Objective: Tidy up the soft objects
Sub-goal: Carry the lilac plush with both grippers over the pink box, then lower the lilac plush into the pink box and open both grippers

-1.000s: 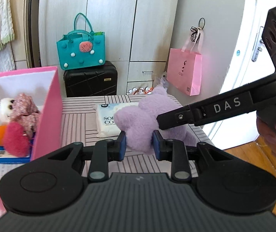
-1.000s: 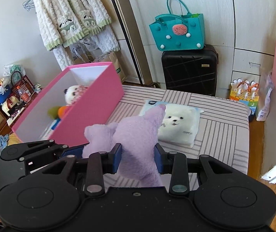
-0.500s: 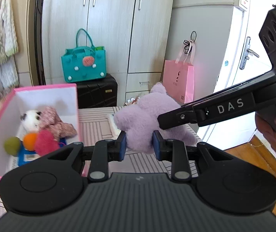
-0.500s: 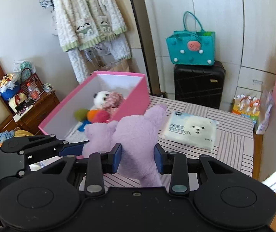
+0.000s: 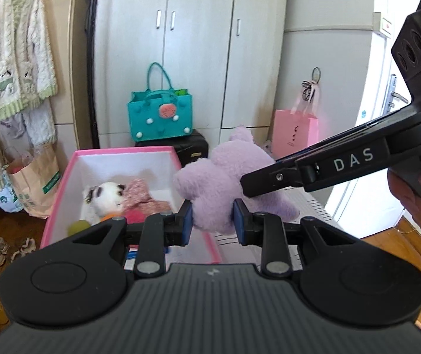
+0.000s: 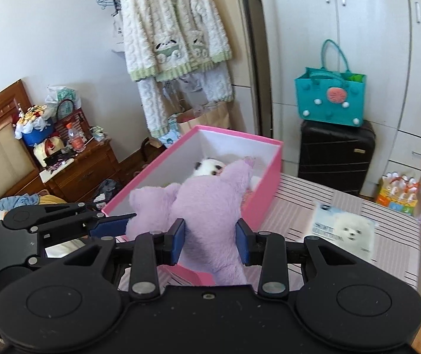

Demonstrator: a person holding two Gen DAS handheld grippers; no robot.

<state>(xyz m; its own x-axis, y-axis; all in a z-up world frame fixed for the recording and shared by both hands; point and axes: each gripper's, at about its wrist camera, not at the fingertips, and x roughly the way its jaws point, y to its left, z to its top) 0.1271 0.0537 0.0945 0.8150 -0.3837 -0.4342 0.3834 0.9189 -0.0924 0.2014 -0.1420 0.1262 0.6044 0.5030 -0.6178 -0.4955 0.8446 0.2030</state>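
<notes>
We hold the purple plush toy (image 6: 210,203) in both grippers, lifted over the near edge of the pink box (image 6: 265,194). Our left gripper (image 5: 213,221) is narrowly closed, its blue pads pinching one limb of the toy. Our right gripper (image 6: 210,243) clamps the toy's body a little wider. The box stands on the striped counter (image 6: 393,244); inside it lie a panda plush (image 5: 104,196), a pink patterned cloth item (image 5: 144,197) and what may be a green ball (image 5: 77,227), partly hidden. A tissue pack (image 6: 343,230) lies on the counter, apart from the box.
</notes>
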